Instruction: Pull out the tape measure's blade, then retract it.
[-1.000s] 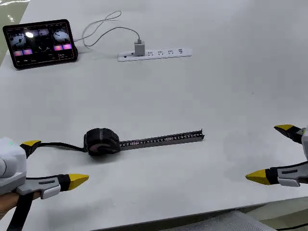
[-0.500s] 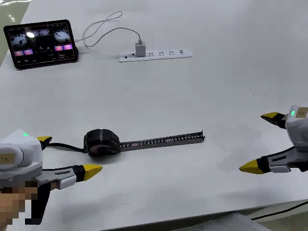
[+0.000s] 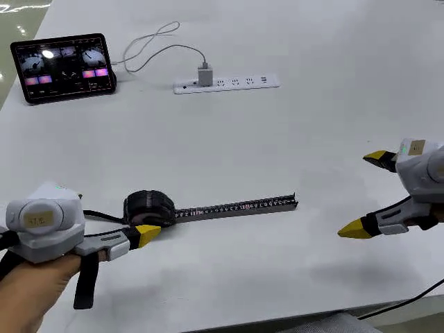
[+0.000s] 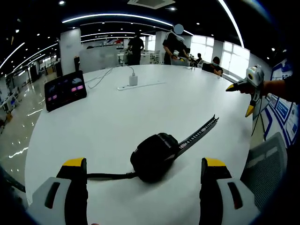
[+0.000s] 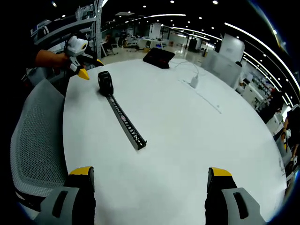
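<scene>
Left tool (image 4: 144, 163): jaws apart, nothing clamped. It sits low to the surface (image 3: 229, 139) with the tape's case (image 4: 154, 157) lying between and just ahead of the tips. In the head view one yellow tip is just beside the case; contact cannot be told. Likely lined up to close on the case and steady it for the retract.

Tape (image 3: 149, 207): near the front left of the surface. The case is a round black body lying on its side, with a black strap (image 4: 110, 176) trailing back toward the left tool. The blade (image 3: 236, 207) is drawn out to the right, flat on the surface, dark with fine markings, and ends in a small upturned hook (image 3: 295, 202). The pull-out looks done.

Right tool (image 3: 362, 193): jaws apart, empty, well clear of the hook, pointing back along the blade.
</scene>
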The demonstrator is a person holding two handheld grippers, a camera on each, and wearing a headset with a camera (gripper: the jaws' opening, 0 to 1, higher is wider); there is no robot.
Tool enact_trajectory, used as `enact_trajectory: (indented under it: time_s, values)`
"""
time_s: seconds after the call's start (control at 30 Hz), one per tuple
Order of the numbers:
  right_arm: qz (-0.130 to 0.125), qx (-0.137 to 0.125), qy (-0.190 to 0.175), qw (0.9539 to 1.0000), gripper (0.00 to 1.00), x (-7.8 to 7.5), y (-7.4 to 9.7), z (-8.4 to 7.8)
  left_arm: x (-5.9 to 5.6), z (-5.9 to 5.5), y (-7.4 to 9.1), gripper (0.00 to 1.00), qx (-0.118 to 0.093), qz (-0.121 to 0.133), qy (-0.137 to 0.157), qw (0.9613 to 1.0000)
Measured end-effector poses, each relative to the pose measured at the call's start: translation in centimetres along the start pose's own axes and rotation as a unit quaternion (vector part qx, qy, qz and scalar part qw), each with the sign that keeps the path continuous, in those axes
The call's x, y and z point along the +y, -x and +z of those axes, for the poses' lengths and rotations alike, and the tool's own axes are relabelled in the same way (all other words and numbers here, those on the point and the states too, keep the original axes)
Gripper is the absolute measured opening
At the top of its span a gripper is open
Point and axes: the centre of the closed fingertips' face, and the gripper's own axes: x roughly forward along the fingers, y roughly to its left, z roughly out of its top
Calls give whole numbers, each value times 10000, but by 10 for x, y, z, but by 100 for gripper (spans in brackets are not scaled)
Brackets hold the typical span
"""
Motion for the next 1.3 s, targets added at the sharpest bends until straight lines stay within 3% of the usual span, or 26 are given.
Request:
enact_trajectory:
  time_s: [0.1, 0.4, 0.67, 0.73, 1.0, 1.13, 1.3]
  values:
    - [56, 22, 89, 9999, 99, -2, -4, 5, -5, 5, -2, 99, -213, 2, 420, 9989]
    - [237, 163, 294, 9992, 99, -5, -19, 12, -7, 2, -12, 99, -259, 288, 404, 9984]
    - [448, 291, 507, 9973, 99, -8, -32, 21, -15, 12, -23, 99, -363, 478, 432, 9973]
    - [464, 310, 598, 9967, 99, -9, -37, 25, -16, 21, -24, 99, -550, 512, 405, 9964]
    - [739, 538, 970, 9911, 99, -4, -59, 27, -20, 24, -34, 99, -556, 640, 592, 9946]
    - [824, 627, 1099, 9885, 99, -3, -67, 29, -16, 20, -40, 99, -530, 884, 537, 9932]
    - [951, 654, 1322, 9845, 99, -2, -77, 32, -15, 20, -42, 99, -602, 976, 663, 9912]
